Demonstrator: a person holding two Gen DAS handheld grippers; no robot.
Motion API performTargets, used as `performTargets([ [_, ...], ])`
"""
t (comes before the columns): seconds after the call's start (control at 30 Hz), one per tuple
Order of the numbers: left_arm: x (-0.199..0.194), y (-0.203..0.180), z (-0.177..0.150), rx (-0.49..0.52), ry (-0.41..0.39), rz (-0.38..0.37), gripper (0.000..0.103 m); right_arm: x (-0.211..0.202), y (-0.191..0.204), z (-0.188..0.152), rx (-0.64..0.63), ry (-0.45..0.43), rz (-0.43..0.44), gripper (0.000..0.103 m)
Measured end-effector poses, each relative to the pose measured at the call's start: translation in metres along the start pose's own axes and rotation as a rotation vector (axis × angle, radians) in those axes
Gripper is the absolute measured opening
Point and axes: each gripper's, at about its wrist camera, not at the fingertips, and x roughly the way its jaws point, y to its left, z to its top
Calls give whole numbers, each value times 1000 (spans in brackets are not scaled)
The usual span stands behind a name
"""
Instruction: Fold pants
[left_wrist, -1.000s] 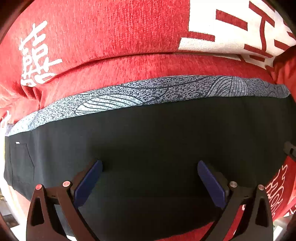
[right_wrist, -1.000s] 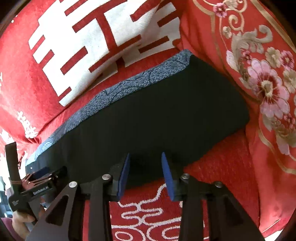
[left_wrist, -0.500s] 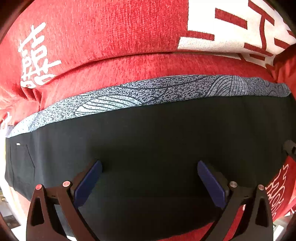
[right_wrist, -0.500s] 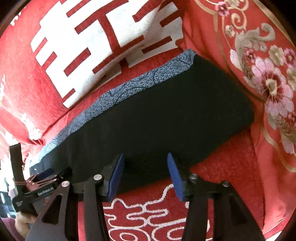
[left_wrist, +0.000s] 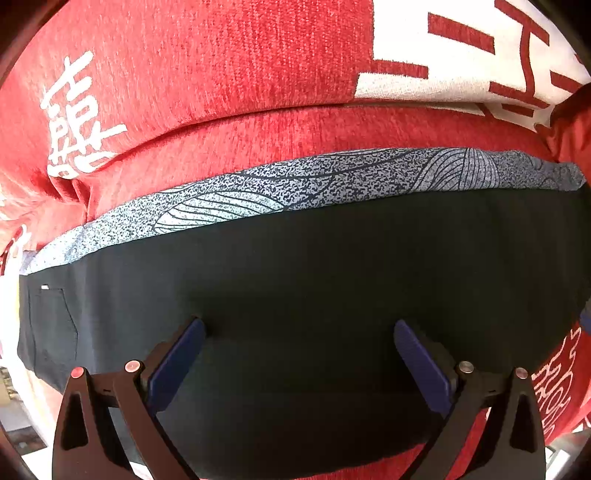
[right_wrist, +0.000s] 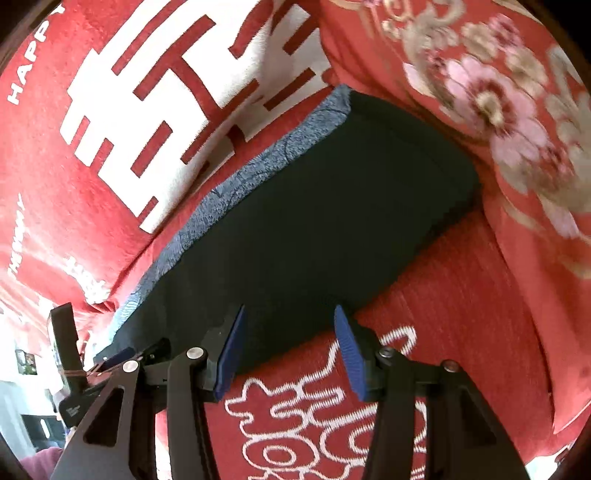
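- Two grippers over one red sofa cover (left_wrist: 229, 74) with white characters; it fills both views, biggest thing in frame.
- Black pants (left_wrist: 314, 280) lie folded flat on the cover as a long band, a grey-blue patterned strip (left_wrist: 332, 177) showing along the far edge; a pocket sits at the left end in the left wrist view.
- Red floral cushion (right_wrist: 498, 110) butts against the pants' far end in the right wrist view; blurred.
- Left gripper (left_wrist: 299, 332) pointing straight down over the pants, jaws wide apart, nothing clamped; can't tell whether the pads touch the cloth.
- Right gripper (right_wrist: 288, 332) at the pants' near edge, jaws have just been opening, now partly apart; pants edge lies between the pads, not pinched.
- Left gripper (right_wrist: 122, 363) also seen at lower left of the right wrist view, partly cut off.
- Sliver of room at the lower-left rim, too small to read.
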Motion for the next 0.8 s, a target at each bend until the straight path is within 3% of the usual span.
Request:
performTargets([
  [0.2, -1, -5, 2, 12, -5, 8, 103, 3, -16, -15, 85, 36, 9, 53],
  [0.43, -1, -6, 5, 16, 5, 4, 103, 0, -28, -21, 162, 26, 101, 53],
  [0.6, -2, -7, 4, 43, 3, 4, 103, -5, -46, -21, 248, -20, 210, 53],
  [0.8, 4, 2, 8, 33, 18, -42, 103, -10, -65, -21, 303, -83, 271, 53],
])
